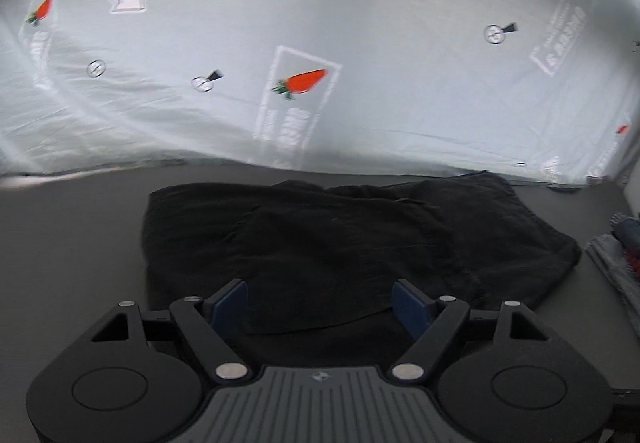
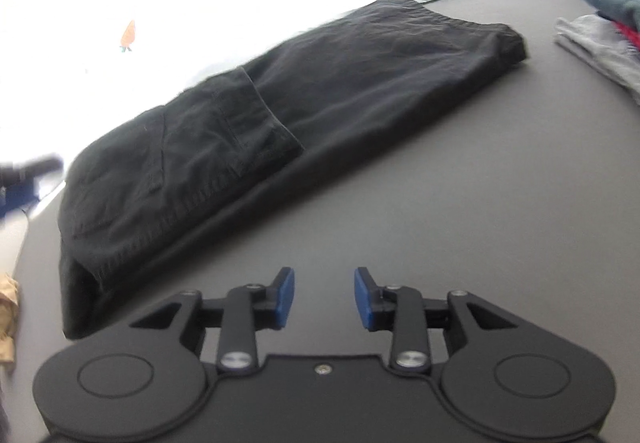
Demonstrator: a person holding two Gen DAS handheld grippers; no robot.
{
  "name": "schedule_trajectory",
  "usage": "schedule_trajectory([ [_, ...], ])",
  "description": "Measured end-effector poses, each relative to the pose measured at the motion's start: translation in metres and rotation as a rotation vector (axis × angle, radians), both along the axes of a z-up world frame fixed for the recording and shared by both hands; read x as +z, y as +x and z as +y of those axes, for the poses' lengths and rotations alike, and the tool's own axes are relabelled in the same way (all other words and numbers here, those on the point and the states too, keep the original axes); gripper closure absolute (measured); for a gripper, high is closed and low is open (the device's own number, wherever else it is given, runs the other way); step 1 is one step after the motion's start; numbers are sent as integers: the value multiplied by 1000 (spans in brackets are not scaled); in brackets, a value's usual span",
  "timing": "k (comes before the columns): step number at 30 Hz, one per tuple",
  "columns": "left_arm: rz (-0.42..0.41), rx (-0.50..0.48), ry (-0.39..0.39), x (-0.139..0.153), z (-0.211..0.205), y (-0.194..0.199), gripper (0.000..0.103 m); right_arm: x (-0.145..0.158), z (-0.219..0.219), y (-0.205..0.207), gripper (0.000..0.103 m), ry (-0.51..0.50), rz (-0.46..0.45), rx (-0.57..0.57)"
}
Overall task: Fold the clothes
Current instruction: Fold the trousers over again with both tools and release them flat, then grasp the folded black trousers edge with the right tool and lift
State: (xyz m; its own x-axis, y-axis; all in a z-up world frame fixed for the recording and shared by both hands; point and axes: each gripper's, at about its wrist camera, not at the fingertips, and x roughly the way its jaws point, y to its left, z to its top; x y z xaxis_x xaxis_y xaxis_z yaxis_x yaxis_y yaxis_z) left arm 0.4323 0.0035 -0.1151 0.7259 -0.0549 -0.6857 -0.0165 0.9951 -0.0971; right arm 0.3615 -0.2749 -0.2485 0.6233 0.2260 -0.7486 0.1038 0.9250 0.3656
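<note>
On matte grey table (image 2: 440,171) | black folded trousers (image 2: 248,123); creased cotton; oblong

Home bedrm: carrot-print bedsheet (image 1: 320,3) behind dark table (image 2: 440,183) w/ clothes pile (image 2: 600,23).

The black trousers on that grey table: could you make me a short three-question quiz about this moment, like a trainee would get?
1. True or false: the left hand-held gripper is clamped on the black trousers.
2. What lies between the pads of the right hand-held gripper?
A. a trouser leg
B. nothing, only bare grey table
C. a sock
3. Fill in: on the trousers' top face a sewn ___ shows.

Key:
1. False: its jaws stand wide apart above the cloth, pressing nothing.
2. B.
3. Pocket. The trousers lie folded flat, with a pile of other clothes at the table's far right.
</note>
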Motion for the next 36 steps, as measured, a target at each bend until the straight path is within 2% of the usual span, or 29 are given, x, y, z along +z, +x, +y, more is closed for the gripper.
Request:
schedule_trajectory([
  [2, 77, 127, -18, -18, 46, 0, 21, -5, -2, 20, 54, 70, -19, -26],
  [4, 106, 164, -44, -24, 67, 1, 21, -8, -6, 40, 52, 145, -20, -71],
  [6, 134, 200, -69, -30, 88, 2, 21, -5, -1, 52, 52, 118, -35, -95],
  [9, 104, 126, -78, -27, 78, 21, 21, 4, 10, 64, 65, 6, -110, -87],
  [12, 68, 13, -78, -26, 41, 51, 21, 7, 21, 78, 89, -142, -153, -7],
  [14, 43, -77, -74, -28, 13, 76, 21, 4, 29, 89, 93, -252, -166, 48],
  [15, 31, -125, -71, -30, -1, 89, 21, 1, 29, 94, 94, -266, -167, 58],
  [19, -12, -295, -90, -46, -55, 138, 21, -6, 16, 122, 94, -186, -164, 66],
  [21, 14, -291, -75, -64, -72, 163, 21, -5, 9, 141, 94, -137, -182, 80],
  [23, 34, -228, -70, -80, -74, 182, 21, -4, 4, 162, 93, -92, -197, 105],
  [26, 15, -225, -115, -93, -68, 195, 21, -6, 2, 194, 93, -39, -222, 144],
  [29, -27, -249, -103, -102, -69, 196, 19, -14, 11, 215, 93, -38, -221, 199],
  [31, -62, -263, -68, -107, -74, 192, 16, -23, 19, 215, 95, -97, -203, 224],
  [33, -80, -275, -31, -110, -82, 191, 12, -28, 17, 202, 96, -106, -217, 222],
  [35, -80, -286, -15, -110, -85, 190, 10, -27, 1, 184, 94, -40, -190, 186],
  [36, -77, -291, -20, -111, -85, 191, 8, -26, -10, 174, 89, -6, -175, 148],
])
